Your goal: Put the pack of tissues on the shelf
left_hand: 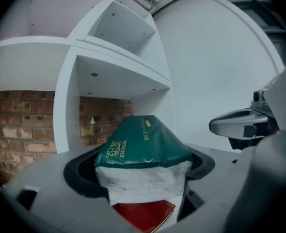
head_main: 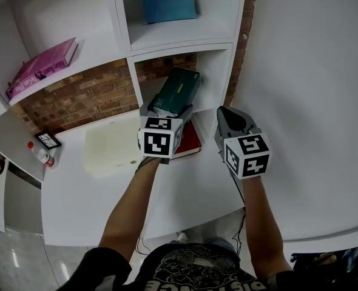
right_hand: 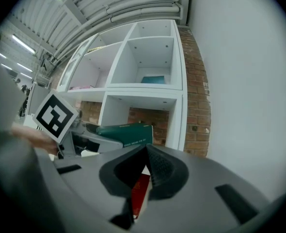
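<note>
One tissue pack, clamped in left tool; right tool closed, empty

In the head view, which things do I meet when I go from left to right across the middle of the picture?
red-capped bottle → cream board → pack of tissues → right claw

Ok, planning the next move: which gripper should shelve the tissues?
Left. The left gripper holds the tissue pack, facing the lower shelf opening; the right gripper is shut and empty.
</note>
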Tool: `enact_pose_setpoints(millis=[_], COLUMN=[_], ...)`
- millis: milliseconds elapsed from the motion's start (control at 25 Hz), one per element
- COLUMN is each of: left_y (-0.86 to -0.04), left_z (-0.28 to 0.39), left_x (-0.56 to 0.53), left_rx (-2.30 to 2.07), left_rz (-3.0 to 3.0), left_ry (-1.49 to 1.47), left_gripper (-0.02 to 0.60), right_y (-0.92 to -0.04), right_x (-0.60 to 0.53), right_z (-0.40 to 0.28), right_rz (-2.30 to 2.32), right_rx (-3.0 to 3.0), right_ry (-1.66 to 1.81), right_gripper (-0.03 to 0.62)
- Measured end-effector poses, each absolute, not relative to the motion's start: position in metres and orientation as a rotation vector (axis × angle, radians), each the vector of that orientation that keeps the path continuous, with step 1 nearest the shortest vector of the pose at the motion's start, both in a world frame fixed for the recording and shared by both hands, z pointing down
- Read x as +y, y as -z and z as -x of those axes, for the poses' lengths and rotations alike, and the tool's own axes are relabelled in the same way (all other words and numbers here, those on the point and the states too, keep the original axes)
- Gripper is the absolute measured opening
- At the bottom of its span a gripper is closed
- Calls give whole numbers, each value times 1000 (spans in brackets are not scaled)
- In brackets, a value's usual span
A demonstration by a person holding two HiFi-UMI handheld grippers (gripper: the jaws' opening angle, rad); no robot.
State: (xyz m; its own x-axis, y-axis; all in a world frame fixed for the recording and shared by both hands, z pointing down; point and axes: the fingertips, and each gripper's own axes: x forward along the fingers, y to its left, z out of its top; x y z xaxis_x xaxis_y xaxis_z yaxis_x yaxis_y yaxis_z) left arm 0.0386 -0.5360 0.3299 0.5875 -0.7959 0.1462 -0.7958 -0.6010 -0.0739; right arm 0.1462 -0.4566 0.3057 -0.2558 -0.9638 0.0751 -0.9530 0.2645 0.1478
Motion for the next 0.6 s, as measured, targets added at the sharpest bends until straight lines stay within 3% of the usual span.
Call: enact_pose_setpoints(millis=[600], left_y=[-344], left_z=[-59], left_x=[-599], left_rx=[1511], left_rz=[2772], left_ry=[346], left_gripper=[443], right_y=[-304], right_x=[-498], right_z=[-156], right_rz=[-1697], right_rx=[-2456], right_ry=[135], right_gripper=[3])
